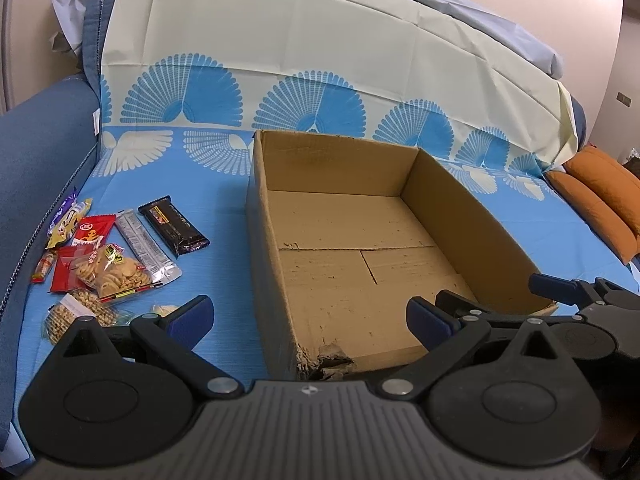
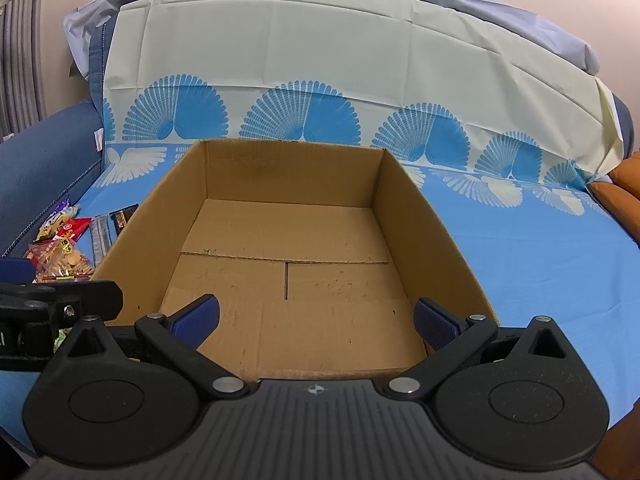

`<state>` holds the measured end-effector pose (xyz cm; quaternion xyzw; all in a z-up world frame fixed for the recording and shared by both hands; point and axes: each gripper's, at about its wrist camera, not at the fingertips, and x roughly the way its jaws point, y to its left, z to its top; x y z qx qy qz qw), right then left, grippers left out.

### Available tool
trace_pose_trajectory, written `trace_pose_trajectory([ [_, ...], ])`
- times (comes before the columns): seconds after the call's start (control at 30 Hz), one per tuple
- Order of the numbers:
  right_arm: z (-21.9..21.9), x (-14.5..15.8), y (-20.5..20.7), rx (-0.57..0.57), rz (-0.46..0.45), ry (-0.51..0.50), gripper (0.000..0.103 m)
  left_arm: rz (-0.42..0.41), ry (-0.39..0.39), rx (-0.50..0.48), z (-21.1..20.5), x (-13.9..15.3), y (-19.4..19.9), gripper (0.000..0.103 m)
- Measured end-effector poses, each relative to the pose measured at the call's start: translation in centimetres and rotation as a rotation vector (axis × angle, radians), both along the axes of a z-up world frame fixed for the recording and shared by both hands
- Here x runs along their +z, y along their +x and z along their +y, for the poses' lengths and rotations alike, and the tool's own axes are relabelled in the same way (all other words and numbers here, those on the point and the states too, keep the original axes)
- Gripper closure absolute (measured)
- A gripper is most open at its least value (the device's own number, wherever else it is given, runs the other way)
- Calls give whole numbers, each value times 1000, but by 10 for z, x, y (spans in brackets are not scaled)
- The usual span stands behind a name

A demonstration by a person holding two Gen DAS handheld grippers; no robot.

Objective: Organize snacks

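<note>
Left wrist view puts the snacks [image 1: 104, 256] at your left: a loose cluster of wrapped packets lying on a blue patterned cloth [image 1: 224, 216] that covers a sofa seat. Among them you have a dark bar [image 1: 174, 226], a silver bar [image 1: 146, 246], a clear bag of round biscuits [image 1: 114, 274] and a red packet [image 1: 90, 232], some overlapping. Just to their right stands an open cardboard box [image 1: 460, 216], empty, with a torn near corner. Your left tongs [image 1: 310, 318] hang spread wide with nothing between them, angled downward, the left finger close above the nearest packets and the right finger over the box floor. In the right wrist view your right tongs [image 2: 316, 320] are equally wide and empty, aimed down into the box, whose side wall hides most of the snacks. Orange cushions [image 1: 600, 196] lie well off to the right.

No packet sits in the box yet, so sorting appears not to have begun. Your next move likely calls for swinging the left tongs over one free-lying packet, probably the dark bar, then closing across its narrow width.
</note>
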<state>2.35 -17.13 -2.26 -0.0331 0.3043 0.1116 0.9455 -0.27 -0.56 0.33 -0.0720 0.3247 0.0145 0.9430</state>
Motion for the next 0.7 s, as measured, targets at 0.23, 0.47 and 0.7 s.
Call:
trace_pose_trajectory([
  [0.23,-2,1,0,4,4,-9,1,10,5,-6,0,0,0,1],
  [0.47,-2,2,-3,5,-5,16,1,13,-8,-10,0,0,0,1],
  [0.7,-2,1,-3,0,-15,8,1,20,-14,-16,0,1,-1,1],
])
